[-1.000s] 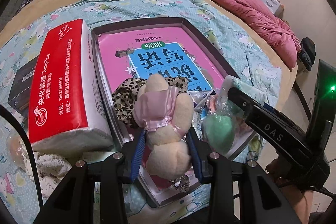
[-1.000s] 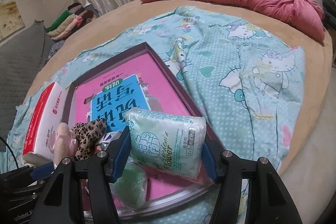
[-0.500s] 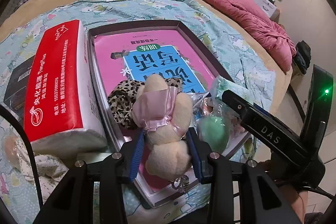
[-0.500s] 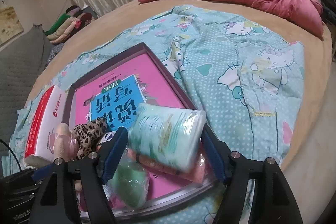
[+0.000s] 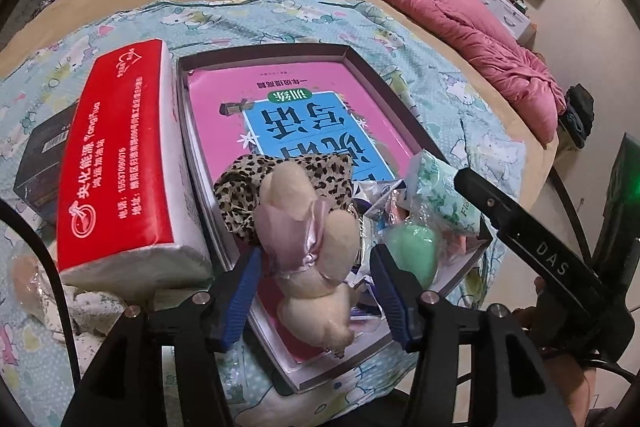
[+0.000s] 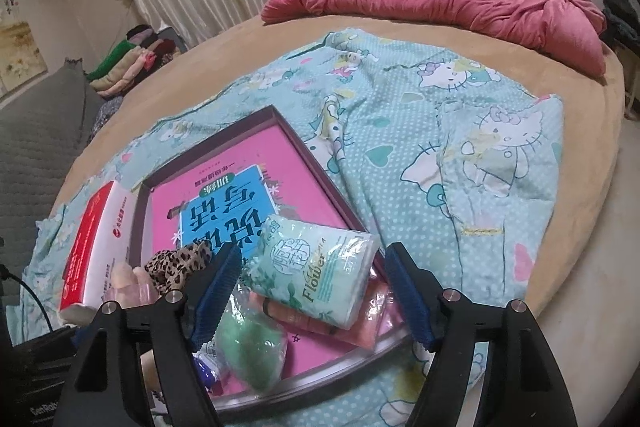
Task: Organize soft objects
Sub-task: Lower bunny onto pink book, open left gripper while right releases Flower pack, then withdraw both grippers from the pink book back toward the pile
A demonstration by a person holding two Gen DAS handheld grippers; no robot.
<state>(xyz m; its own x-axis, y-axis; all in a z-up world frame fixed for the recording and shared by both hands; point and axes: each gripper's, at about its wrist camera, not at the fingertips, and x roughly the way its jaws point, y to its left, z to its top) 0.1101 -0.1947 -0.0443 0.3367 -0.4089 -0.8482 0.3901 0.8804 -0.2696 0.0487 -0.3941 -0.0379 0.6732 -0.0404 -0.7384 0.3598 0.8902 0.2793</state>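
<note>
left gripper (image 5: 316, 291) is spreading, its blue pads now clear of the plush toy (image 5: 310, 247) lying at the tray's (image 5: 356, 61) near edge. right gripper (image 6: 310, 293) stands spread around the tissue pack (image 6: 310, 273) at the tray's near right corner. lift both straight out so nothing drags.

Leopard scrunchie (image 5: 256, 183), pink/cream plush (image 5: 316, 259)

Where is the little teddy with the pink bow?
The plush toy lies in the tray, between the opening left gripper pads, beside the leopard scrunchie.
</note>
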